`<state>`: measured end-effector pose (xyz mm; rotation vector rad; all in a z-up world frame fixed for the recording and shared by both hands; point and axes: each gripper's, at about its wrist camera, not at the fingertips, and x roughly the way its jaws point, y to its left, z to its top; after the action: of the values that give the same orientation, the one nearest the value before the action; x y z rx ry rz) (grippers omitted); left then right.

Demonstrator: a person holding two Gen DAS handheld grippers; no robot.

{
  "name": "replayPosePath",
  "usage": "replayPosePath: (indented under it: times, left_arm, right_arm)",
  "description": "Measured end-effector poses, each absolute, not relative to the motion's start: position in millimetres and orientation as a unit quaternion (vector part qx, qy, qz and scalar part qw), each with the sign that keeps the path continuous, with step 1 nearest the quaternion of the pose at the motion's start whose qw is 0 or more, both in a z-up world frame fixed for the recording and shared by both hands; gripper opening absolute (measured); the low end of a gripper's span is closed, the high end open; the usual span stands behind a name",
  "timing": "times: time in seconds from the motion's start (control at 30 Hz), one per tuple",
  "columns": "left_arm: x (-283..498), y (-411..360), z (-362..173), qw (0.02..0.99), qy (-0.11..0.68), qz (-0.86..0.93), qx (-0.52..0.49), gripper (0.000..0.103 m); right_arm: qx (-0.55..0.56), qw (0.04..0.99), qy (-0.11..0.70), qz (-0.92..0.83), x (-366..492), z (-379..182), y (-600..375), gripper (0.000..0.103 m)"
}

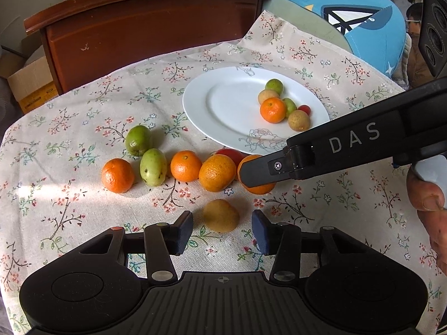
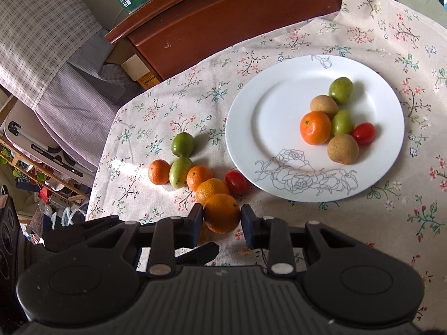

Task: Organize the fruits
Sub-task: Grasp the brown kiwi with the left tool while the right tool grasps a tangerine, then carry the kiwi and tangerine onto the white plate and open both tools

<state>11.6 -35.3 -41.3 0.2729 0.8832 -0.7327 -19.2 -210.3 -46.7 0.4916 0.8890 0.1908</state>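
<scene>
A white plate (image 1: 223,103) (image 2: 265,117) holds several small fruits: a tangerine (image 2: 315,127), green ones, tan ones and a cherry tomato. On the floral cloth lies a row of tangerines and green fruits (image 1: 153,166) plus a tomato (image 2: 237,182). My left gripper (image 1: 222,227) is open around a tan fruit (image 1: 220,215) on the cloth, pads apart from it. My right gripper (image 2: 221,219) has its pads against both sides of a tangerine (image 2: 222,216) at the row's end; it also shows in the left wrist view (image 1: 258,188), partly hidden by the right gripper's finger (image 1: 259,170).
A dark wooden cabinet (image 1: 151,28) stands behind the table with a green box on top. A blue cushion (image 1: 349,14) lies at the back right. A cardboard box (image 1: 30,89) sits at the far left. A chair with checked cloth (image 2: 42,42) stands beyond the table edge.
</scene>
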Motion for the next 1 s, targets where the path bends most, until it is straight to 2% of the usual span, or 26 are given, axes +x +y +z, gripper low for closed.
replayPosePath:
  times: [0.1, 0.5, 0.77, 1.0]
  left_arm:
    - [11, -38, -44, 0.834, 0.412, -0.341, 0.136, 0.036]
    - [13, -36, -42, 0.836, 0.413, -0.335, 0.135, 0.026]
    - [14, -35, -32, 0.842, 0.41, -0.328, 0.125, 0.026]
    - [21, -37, 2, 0.862, 0.374, -0.334, 0.083, 0.026]
  right_arm:
    - [0.235, 0.869, 0.427, 0.088, -19, -47, -211, 0.03]
    - [0.229, 0.866, 0.435, 0.088, -19, -50, -210, 0.03]
    - [0.229, 0.872, 0.424, 0.085, -21, -43, -215, 0.03]
    - [0.232, 0.9, 0.364, 0.067, -25, -6, -240, 0.03]
